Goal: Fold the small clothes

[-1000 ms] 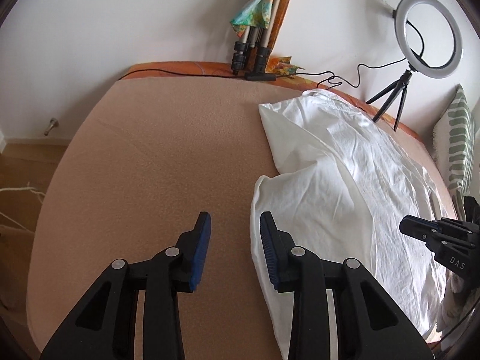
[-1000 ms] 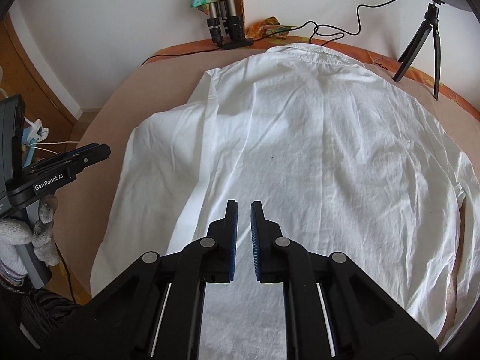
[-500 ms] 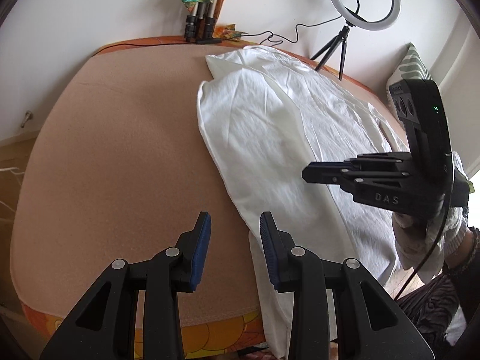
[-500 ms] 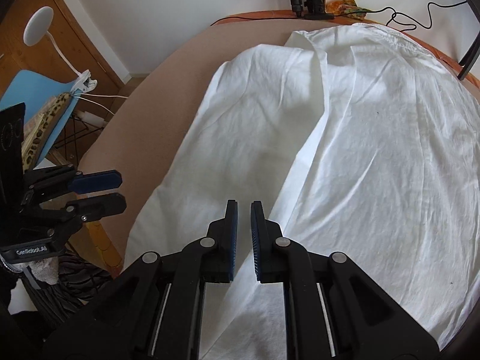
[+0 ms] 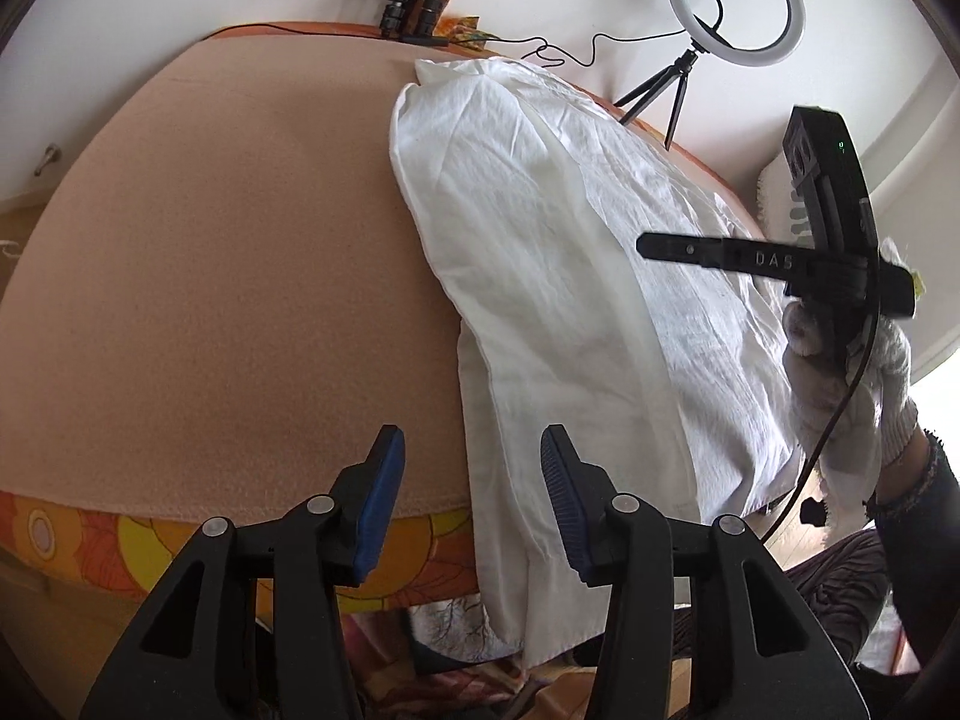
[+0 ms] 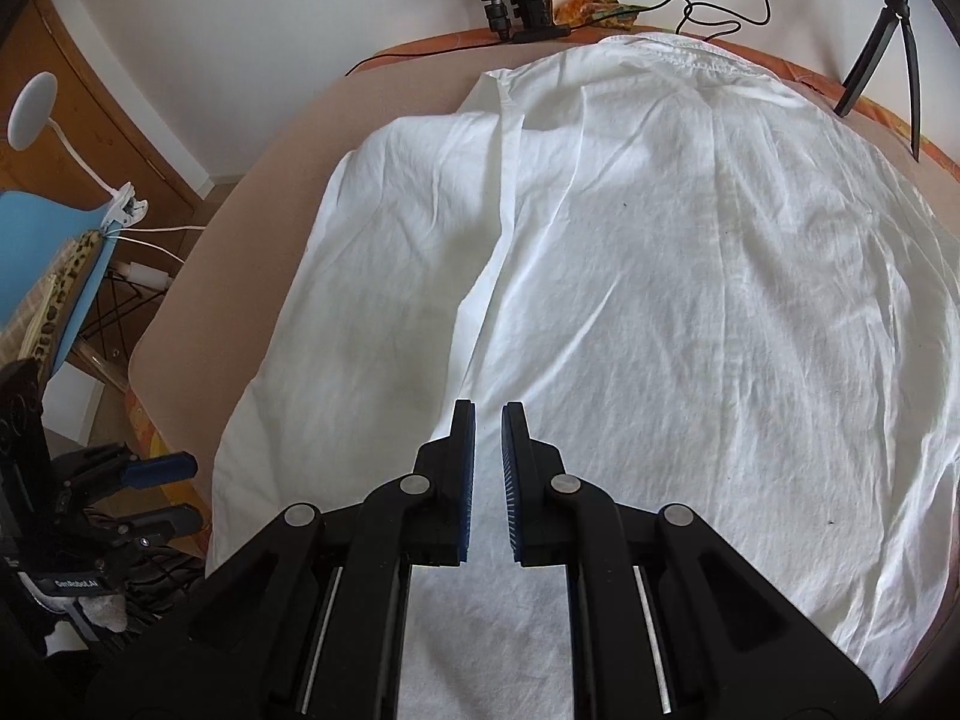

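Two tools hover above a white shirt (image 6: 660, 300) spread on the bed (image 5: 240, 270), its hem hanging over the near edge. Left tool (image 5: 468, 504) is opening, gripping nothing, hem edge below; right tool (image 6: 487, 480) is nearly closed, empty.

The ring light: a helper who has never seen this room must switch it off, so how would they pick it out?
Start at the bed with the white shirt spread on it, then look to its far edge by the white wall. The ring light stands there on a small black tripod. Unlike the bundle of tripod legs further along that wall, it is a white hoop with a cable trailing off it.
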